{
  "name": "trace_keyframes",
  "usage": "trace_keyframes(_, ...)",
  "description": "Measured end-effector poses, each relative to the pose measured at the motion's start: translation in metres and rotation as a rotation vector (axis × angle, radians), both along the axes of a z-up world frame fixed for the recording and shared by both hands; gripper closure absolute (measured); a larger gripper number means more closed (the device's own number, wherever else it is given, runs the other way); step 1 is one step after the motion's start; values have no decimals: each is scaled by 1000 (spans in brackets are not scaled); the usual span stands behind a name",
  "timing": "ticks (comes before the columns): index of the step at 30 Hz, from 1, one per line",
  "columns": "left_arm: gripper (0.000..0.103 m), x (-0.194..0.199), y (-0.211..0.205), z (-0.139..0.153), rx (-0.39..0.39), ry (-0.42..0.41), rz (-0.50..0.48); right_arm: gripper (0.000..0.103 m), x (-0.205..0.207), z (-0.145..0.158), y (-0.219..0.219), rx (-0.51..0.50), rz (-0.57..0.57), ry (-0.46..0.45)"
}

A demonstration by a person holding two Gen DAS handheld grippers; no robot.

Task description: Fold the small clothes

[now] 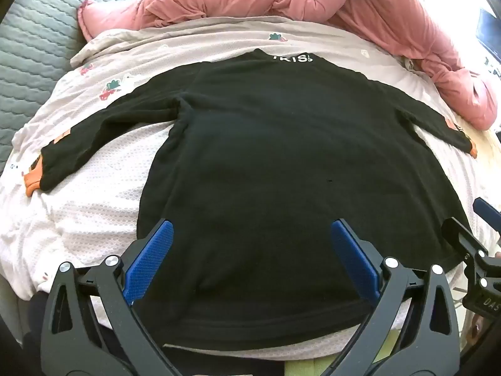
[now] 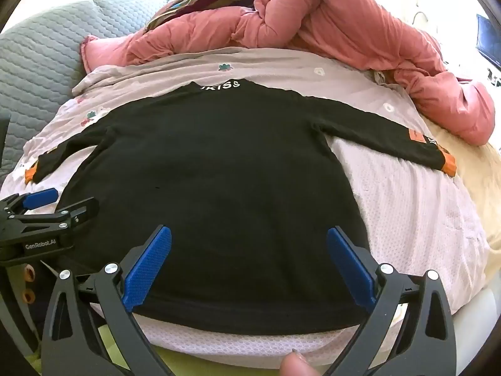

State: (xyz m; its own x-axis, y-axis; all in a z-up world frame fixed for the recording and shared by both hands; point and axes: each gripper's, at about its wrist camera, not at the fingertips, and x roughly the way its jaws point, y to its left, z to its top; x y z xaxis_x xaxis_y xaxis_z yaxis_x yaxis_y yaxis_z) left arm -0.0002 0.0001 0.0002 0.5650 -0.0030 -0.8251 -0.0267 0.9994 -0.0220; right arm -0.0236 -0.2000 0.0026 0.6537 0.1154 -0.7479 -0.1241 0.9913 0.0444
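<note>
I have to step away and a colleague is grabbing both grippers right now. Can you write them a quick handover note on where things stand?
Left gripper: open, holding nothing, poised over the hem on the shirt's left side.
Right gripper: open, holding nothing, poised over the hem on the right side.
Black long-sleeved shirt: spread flat on the pale printed sheet, collar away from you, both sleeves out sideways, orange cuffs showing.
Pink duvet is bunched beyond the collar.
Done: shirt laid out. Left: every fold; probably start by bringing a sleeve in.
</note>
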Motion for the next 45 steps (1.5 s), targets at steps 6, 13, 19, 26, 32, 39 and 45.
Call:
trace_keyframes(6,8,-1,-1,0,-4,2,0,4,0,0,1,-2,7,-1)
trace_keyframes(13,8,-2,0,0,-6,1,-1,4,1,1,0,-1,10,-7)
trace_keyframes(19,8,-2,0,0,-9,2,-1,4,-2,1,4,-11,11,-11)
trace_keyframes(26,8,-3,1,0,-12,-3,0,4,-2,1,6,-12,14,-7)
trace_keyframes(32,8,-1,5,4,-22,-5,1,4,-1,1,9,-17,18,-8)
trace_keyframes(39,8,-1,5,5,-22,-6,4,4,-1,2,10,-16,19,-8)
trace_keyframes(45,8,-1,5,5,-22,-6,3,4,0,1,10,-13,18,-5)
